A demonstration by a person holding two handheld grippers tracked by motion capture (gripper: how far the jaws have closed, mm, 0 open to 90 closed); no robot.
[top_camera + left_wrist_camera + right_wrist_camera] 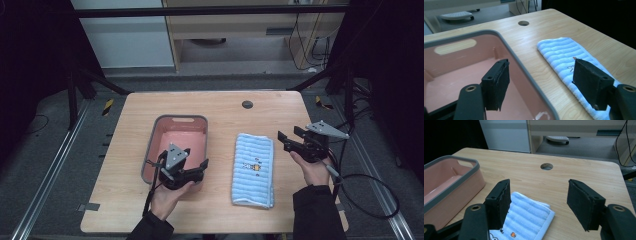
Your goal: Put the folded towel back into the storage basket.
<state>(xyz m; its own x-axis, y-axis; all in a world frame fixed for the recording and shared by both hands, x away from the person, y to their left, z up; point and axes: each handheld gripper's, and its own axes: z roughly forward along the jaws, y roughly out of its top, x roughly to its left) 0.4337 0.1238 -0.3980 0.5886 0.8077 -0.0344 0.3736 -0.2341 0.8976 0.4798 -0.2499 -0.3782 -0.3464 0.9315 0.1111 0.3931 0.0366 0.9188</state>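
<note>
A folded light-blue striped towel (253, 169) (566, 55) (526, 216) with a small orange print lies flat on the wooden table (225, 110), right of centre. A pink bin with a grey rim (154, 131) (506, 42) (475, 167) stands empty to its left. My left gripper (192, 161) (541, 85) hovers open over the bin's near right corner. My right gripper (289, 134) (539, 205) is open just right of the towel's far end, nothing between its jaws.
A round cable hole (247, 104) (523, 23) (546, 166) sits near the table's far edge. Black frame legs and yellow-black tape marks flank the table. A cable (370, 197) loops off the right gripper past the table's right edge.
</note>
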